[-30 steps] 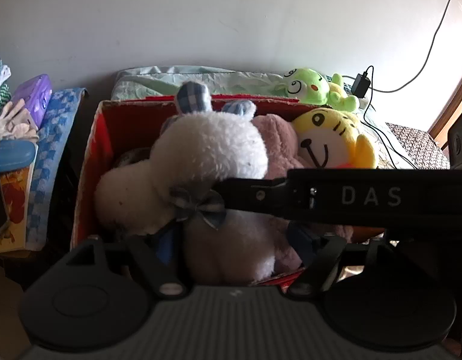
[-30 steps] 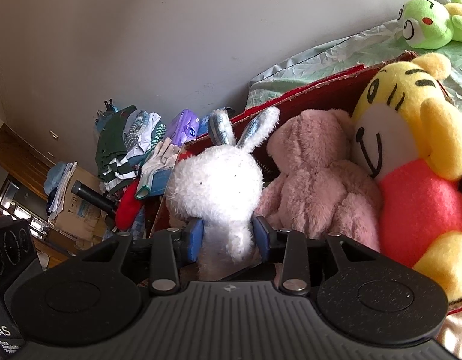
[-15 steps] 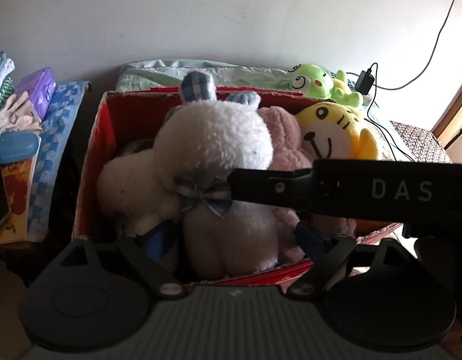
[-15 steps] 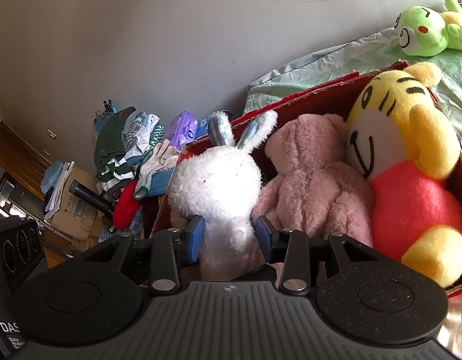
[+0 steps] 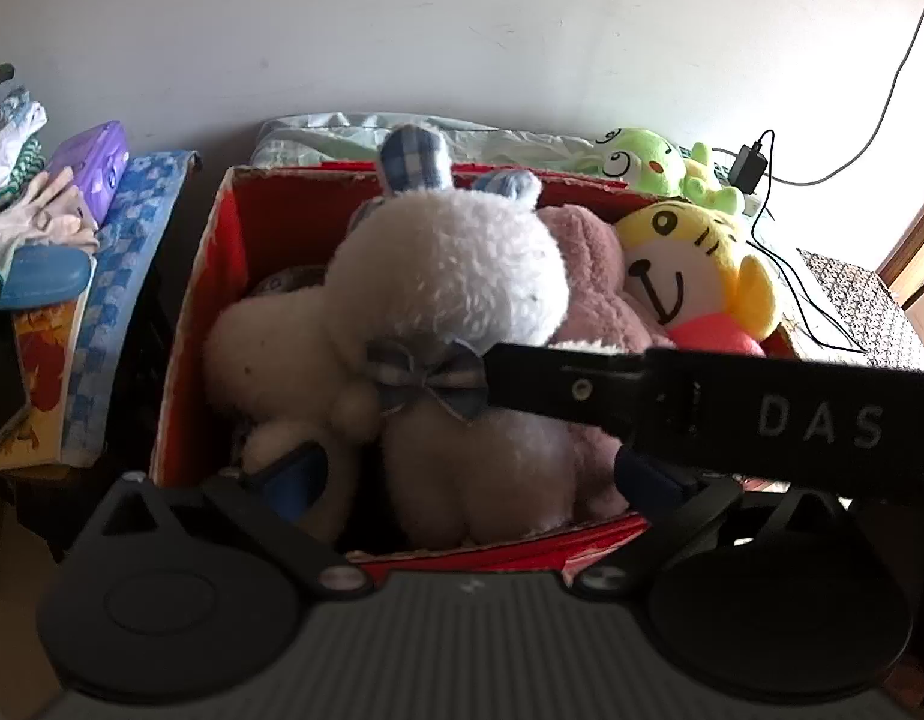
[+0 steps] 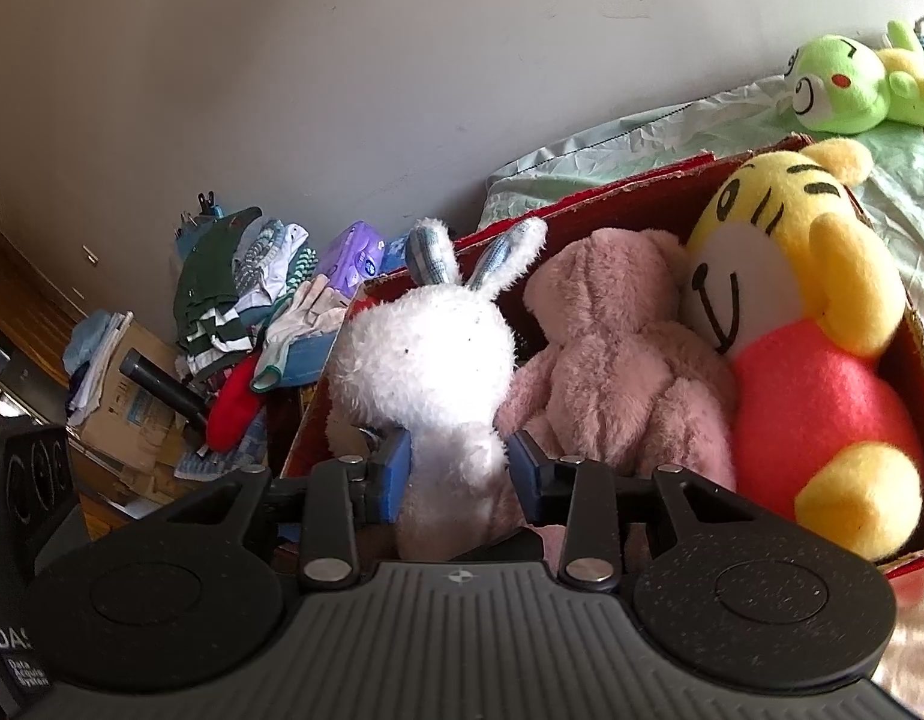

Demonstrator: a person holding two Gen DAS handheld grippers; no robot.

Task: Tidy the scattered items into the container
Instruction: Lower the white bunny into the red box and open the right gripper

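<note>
Rabbit (image 5: pixel 450 276) in box (image 5: pixel 222 276) (frog (image 5: pixel 642 156) behind, outside).

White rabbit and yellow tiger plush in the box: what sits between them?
A pink plush, wedged between the white rabbit and the yellow tiger plush inside the red box; clearest in the right wrist view.

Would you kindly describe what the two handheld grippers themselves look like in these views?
Both are matte black. The left gripper and right gripper each have a ribbed grey-black body, two round discs, angled black linkage arms with silver screws, and blue finger pads. White "DAS" lettering marks the right gripper's side in the left wrist view.
</note>
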